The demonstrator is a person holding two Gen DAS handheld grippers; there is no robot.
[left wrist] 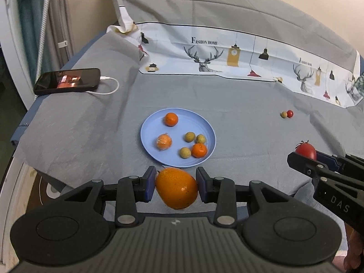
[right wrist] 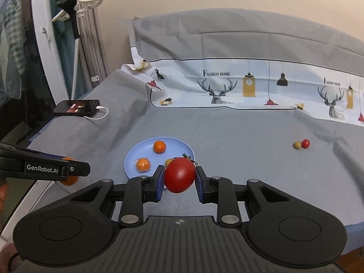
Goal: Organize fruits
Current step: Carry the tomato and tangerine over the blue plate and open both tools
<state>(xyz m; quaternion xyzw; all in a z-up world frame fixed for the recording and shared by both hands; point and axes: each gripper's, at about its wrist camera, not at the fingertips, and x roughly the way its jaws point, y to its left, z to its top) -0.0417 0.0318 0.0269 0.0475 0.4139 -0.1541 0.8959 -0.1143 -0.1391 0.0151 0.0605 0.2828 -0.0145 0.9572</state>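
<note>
Lettering "Fashion home" on bedding (left wrist: pixel 204 41); "GenRobot.AI" on left gripper (right wrist: pixel 68 170).

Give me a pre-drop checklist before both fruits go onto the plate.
1. Left gripper shut on the orange fruit: ok.
2. Right gripper shut on the tomato: ok.
3. Free room on the plate: ok, its left and far parts are bare.
4. Grippers apart from each other: ok.
5. All fruit gathered: not ok, a longan and a small red fruit lie far right.
</note>
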